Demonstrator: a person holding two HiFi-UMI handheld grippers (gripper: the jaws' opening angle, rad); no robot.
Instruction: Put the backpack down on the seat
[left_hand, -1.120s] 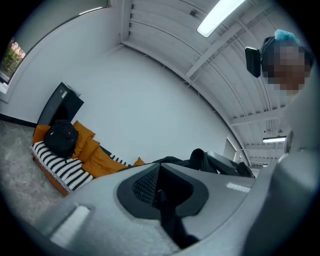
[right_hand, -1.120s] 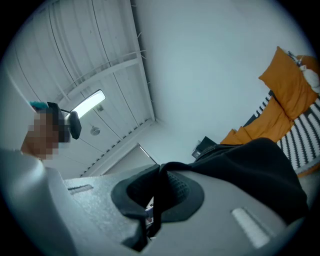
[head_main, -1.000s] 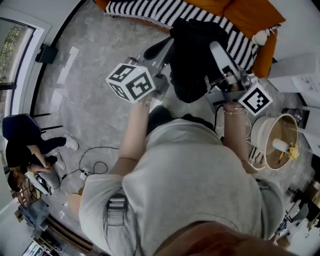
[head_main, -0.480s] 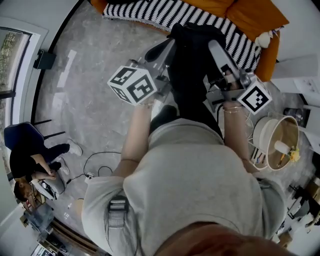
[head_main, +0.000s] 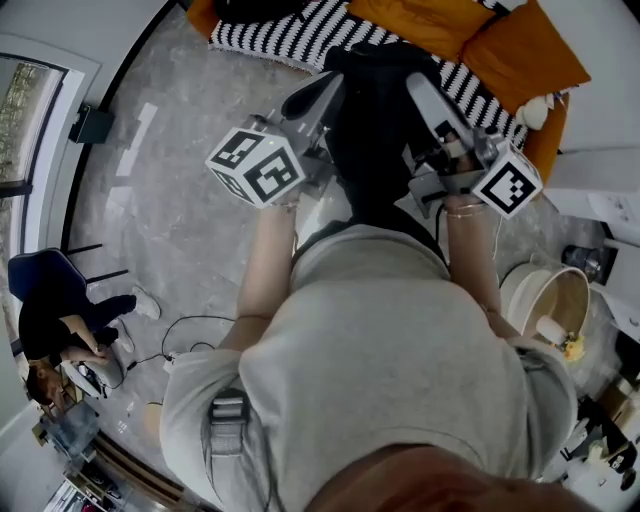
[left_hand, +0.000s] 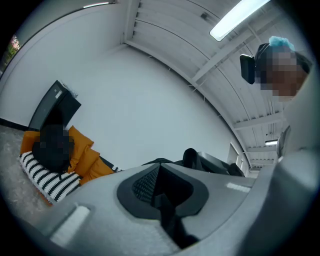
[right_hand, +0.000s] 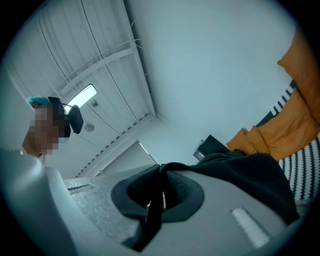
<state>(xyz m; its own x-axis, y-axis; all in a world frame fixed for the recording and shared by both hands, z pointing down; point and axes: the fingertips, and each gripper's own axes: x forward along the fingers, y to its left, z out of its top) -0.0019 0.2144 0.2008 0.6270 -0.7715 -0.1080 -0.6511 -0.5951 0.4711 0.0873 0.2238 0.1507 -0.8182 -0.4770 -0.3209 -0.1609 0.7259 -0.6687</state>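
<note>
The black backpack (head_main: 375, 120) hangs between my two grippers, over the front edge of the seat (head_main: 290, 35), a sofa with a black-and-white striped cover and orange cushions (head_main: 520, 60). My left gripper (head_main: 318, 98) is shut on a black strap (left_hand: 162, 202) at the pack's left side. My right gripper (head_main: 428, 98) is shut on another black strap (right_hand: 156, 200) at its right side, with the pack's dark fabric (right_hand: 250, 175) draped over the jaw. The striped seat (left_hand: 45, 177) shows low at the left in the left gripper view and at the right edge (right_hand: 306, 170) in the right gripper view.
A seated person (head_main: 60, 320) is at the left on the grey marble floor. A cable (head_main: 190, 330) lies near them. A round beige bin (head_main: 545, 300) stands at the right. A small cream toy (head_main: 540, 112) lies on the sofa's right end.
The backpack and both grippers have been carried forward to the sofa, which now shows larger at the top of the head view. Both grips are unchanged.
</note>
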